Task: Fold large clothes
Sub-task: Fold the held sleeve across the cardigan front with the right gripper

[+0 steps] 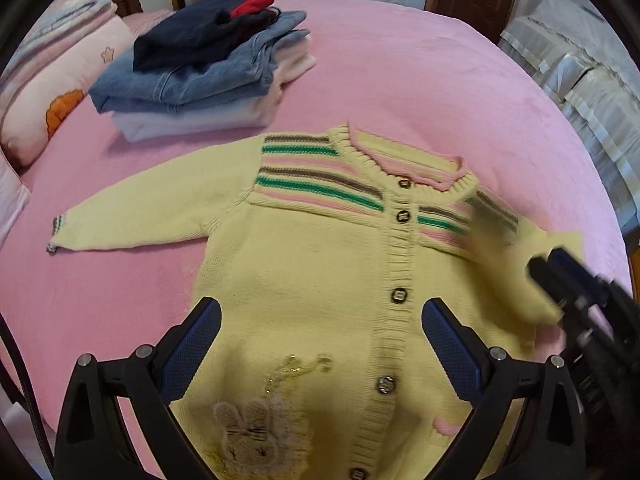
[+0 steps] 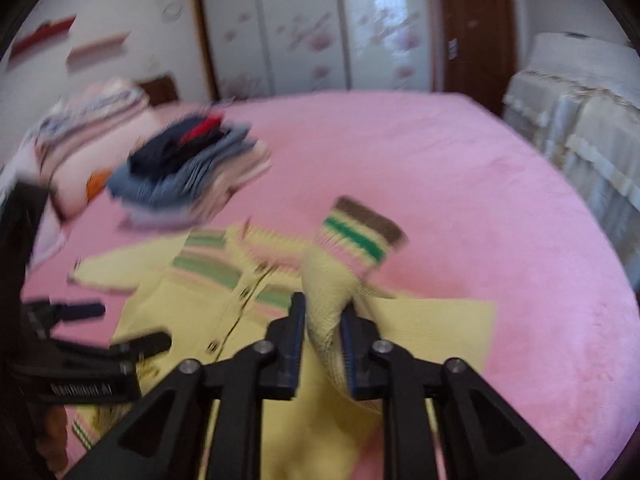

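Right tool (image 2: 323, 322): jaws were closed on the sleeve (image 2: 352, 240) of the cardigan (image 1: 312, 280), the knit bunched between the blue pads and the striped cuff standing up beyond the tips. The right wrist view was blurred. No earlier picture to compare.

Left tool (image 1: 320, 344): jaws stood wide open above the cardigan's lower front, pads clear of the knit on either side of the button row, nothing held.

Cardigan: yellow, lay face up and buttoned on the pink bed (image 1: 460, 80), collar toward the far side. The other sleeve (image 1: 152, 208) lay flat, stretched out over the cover. A rabbit patch (image 1: 248, 432) sat near the hem.

Beyond: a stack of folded clothes (image 1: 200, 76) rested on the bed, well apart from the cardigan. A pillow (image 1: 52, 80) lay beside the stack
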A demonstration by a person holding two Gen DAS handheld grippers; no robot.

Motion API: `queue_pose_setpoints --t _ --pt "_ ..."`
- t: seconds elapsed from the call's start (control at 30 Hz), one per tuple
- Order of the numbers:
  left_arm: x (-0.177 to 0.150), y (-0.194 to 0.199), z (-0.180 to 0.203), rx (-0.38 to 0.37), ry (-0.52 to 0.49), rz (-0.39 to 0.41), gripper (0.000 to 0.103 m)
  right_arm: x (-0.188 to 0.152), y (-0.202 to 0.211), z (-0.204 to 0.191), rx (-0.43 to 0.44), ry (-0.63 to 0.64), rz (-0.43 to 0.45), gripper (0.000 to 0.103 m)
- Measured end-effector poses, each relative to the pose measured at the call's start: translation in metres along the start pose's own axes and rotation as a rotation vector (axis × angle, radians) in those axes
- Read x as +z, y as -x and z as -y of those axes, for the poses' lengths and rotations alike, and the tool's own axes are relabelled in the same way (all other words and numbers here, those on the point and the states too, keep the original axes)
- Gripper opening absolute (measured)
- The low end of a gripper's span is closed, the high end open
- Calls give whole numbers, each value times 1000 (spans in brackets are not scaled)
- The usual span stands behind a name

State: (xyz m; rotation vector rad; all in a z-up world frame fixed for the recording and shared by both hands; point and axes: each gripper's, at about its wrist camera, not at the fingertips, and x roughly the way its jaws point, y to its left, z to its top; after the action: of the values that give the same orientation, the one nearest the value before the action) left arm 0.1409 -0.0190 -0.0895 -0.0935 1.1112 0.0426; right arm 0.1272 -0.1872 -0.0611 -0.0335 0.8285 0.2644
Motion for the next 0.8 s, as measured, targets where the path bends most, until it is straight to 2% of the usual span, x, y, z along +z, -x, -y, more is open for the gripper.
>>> queue_pose_setpoints --t 0.03,0.17,0.27,0.33,0.4,0.47,0.63,0.8 --pt "0 -4 -4 -14 2 -12 100 -5 -6 -3 0 3 -21 36" --pt "-1 -21 -5 -135 -7 -62 99 -21 -1 4 39 -58 -50 36" --pt "-1 -34 4 -291 -8 -113 78 -32 13 28 54 -157 -63 36" --pt "-2 -44 13 -379 2 -155 69 -41 24 42 67 -213 -68 36" --pt "-6 -55 19 -464 27 -202 48 -51 34 52 60 -254 -69 36" --pt "-13 -59 24 -532 57 -236 39 -62 39 59 61 -291 -76 36" --pt "-23 -66 32 -644 104 -271 38 -83 39 67 81 -366 -105 36" --pt "-18 -84 40 -667 166 -263 38 -90 33 68 92 -393 -121 36"
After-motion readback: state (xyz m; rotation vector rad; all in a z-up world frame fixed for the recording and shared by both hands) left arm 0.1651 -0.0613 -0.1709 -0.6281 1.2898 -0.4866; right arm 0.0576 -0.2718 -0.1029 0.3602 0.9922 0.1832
